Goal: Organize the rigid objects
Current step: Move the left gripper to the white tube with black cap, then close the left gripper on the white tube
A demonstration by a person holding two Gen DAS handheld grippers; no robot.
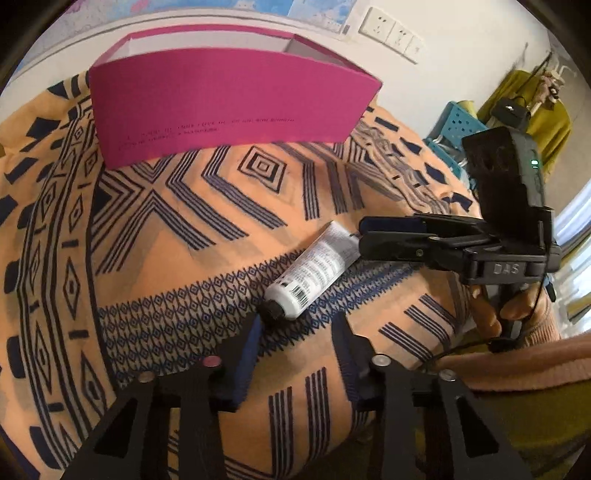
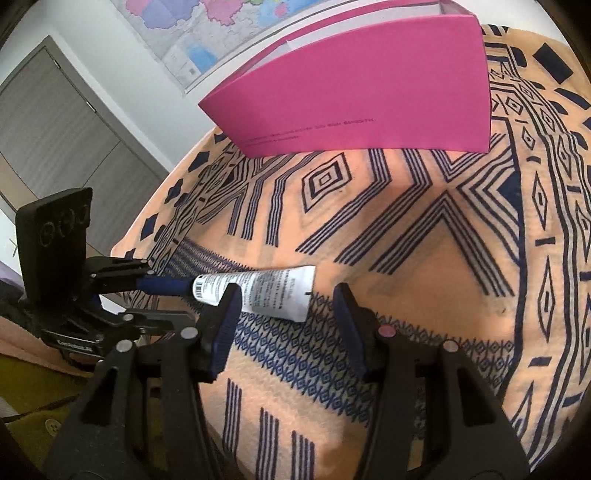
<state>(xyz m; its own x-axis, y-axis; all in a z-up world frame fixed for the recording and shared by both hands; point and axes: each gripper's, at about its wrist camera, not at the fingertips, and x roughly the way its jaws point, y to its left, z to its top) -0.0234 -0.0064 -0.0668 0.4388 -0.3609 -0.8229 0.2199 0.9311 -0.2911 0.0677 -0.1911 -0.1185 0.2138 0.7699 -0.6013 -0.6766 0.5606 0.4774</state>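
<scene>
Fingers of the left gripper (image 1: 297, 319) stand apart at the near edge, over an orange cloth (image 1: 177, 258) printed with dark blue stripes, diamonds and zigzag bands. The black cap of a white tube (image 1: 314, 269) lies right at the tip of one finger, clear of the other, so nothing is clamped. The tube rests flat on the cloth, running slantwise away to the right. Its crimped end reaches in between the tips of the right gripper (image 2: 287, 290), whose jaws also hang released around it without pressing. A hand (image 1: 491, 314) in a peach sleeve (image 1: 535, 365) grips that tool's handle.

Further back, an open magenta box (image 1: 229, 107) stands upright on the cloth, well apart from the tube, with a line of small print low on its front wall. Behind it rises a white wall with sockets (image 1: 391, 33) and a coloured map (image 2: 184, 33). A grey door (image 2: 55, 129) sits off to the left; a blue perforated crate (image 1: 454, 129) and a hanging mustard garment (image 1: 546, 122) stand to the right.
</scene>
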